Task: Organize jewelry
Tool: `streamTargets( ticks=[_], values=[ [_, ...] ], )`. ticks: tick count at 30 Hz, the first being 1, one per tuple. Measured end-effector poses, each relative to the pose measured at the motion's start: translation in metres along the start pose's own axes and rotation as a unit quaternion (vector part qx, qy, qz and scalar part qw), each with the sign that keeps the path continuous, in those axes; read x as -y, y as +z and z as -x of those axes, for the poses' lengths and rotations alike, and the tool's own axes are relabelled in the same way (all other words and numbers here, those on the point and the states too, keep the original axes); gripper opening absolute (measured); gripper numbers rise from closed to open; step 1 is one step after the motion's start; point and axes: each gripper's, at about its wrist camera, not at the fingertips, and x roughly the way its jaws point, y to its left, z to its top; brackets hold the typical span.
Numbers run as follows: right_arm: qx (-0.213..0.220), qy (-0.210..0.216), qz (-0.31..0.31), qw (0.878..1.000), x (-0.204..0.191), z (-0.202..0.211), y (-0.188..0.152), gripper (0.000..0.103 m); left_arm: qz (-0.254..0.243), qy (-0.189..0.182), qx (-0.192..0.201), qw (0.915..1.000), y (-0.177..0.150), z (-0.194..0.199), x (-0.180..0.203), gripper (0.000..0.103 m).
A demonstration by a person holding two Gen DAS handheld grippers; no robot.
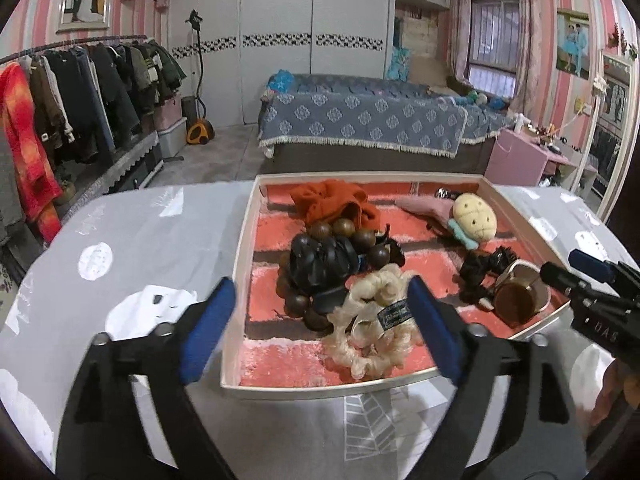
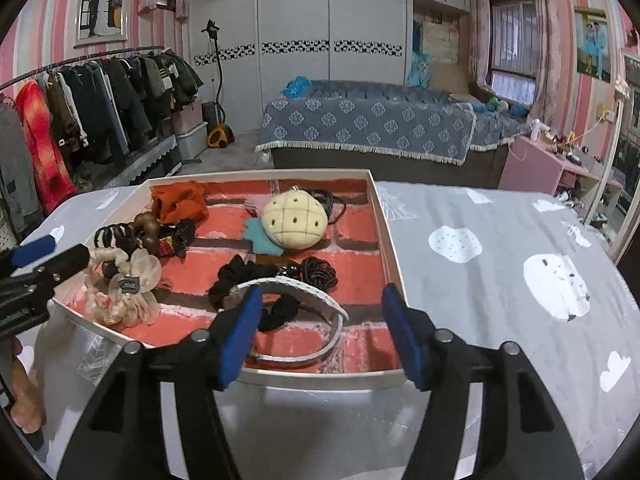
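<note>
A white-rimmed tray (image 1: 239,280) lined with red brick print lies on the table. It holds an orange scrunchie (image 1: 332,200), a black claw clip (image 1: 320,264) on a wooden bead bracelet (image 1: 298,304), a cream scrunchie (image 1: 372,328), a yellow plush charm (image 1: 474,220) and a black scrunchie (image 1: 480,272). My left gripper (image 1: 320,284) is open above the tray's near left corner, one finger outside the rim, the other over the cream scrunchie. My right gripper (image 2: 322,292) is open over the white headband (image 2: 312,292) and black scrunchie (image 2: 240,276), gripping nothing. The tray rim (image 2: 384,232) runs past its right finger.
The grey tablecloth (image 2: 500,280) with white prints spreads right of the tray. The left gripper (image 2: 64,250) shows at the right wrist view's left edge, a hand (image 2: 24,396) below it. Beyond the table are a bed (image 1: 360,120) and a clothes rack (image 1: 80,92).
</note>
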Motion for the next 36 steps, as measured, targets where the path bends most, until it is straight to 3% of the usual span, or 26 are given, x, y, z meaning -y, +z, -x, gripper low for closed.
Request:
streamTargets(
  ticks=[4, 8, 10, 13, 17, 20, 23, 27, 30, 36],
  values=[
    [0.029, -0.007, -0.002, 1.000, -0.001, 0.024, 0.004, 0.084, 0.003, 0.007, 0.021, 0.9998, 0.003, 0.027, 0.001, 0.098],
    [0.048, -0.001, -0.010, 0.999, -0.001, 0.055, 0.007, 0.086, 0.005, 0.003, 0.032, 0.9995, 0.002, 0.057, 0.001, 0.098],
    [0.059, -0.001, -0.011, 0.998, -0.004, 0.077, 0.006, 0.095, 0.008, 0.003, 0.036, 0.9993, 0.000, 0.075, 0.002, 0.098],
    [0.080, -0.010, -0.006, 0.997, -0.008, 0.107, 0.003, 0.098, 0.007, 0.006, 0.033, 0.9994, -0.005, 0.101, 0.005, 0.098],
    [0.105, -0.025, 0.001, 0.994, -0.014, 0.151, -0.005, 0.099, -0.017, 0.036, 0.060, 0.9974, -0.016, 0.144, 0.011, 0.098],
    [0.113, -0.025, 0.002, 0.993, -0.016, 0.190, -0.017, 0.099, -0.017, 0.023, 0.077, 0.9966, -0.026, 0.177, 0.009, 0.098],
    [0.115, -0.033, 0.001, 0.993, -0.016, 0.217, -0.031, 0.099, -0.008, 0.012, 0.075, 0.9971, -0.037, 0.202, 0.008, 0.098],
    [0.124, -0.044, 0.001, 0.991, -0.019, 0.259, -0.055, 0.099, -0.003, 0.034, 0.070, 0.9969, -0.055, 0.235, 0.008, 0.098],
    [0.131, -0.036, 0.000, 0.991, -0.021, 0.285, -0.067, 0.099, 0.007, 0.028, 0.072, 0.9970, -0.066, 0.258, 0.005, 0.098],
    [0.146, -0.041, 0.009, 0.988, -0.030, 0.321, -0.080, 0.099, -0.003, 0.054, 0.080, 0.9953, -0.084, 0.289, 0.004, 0.098]
  ],
)
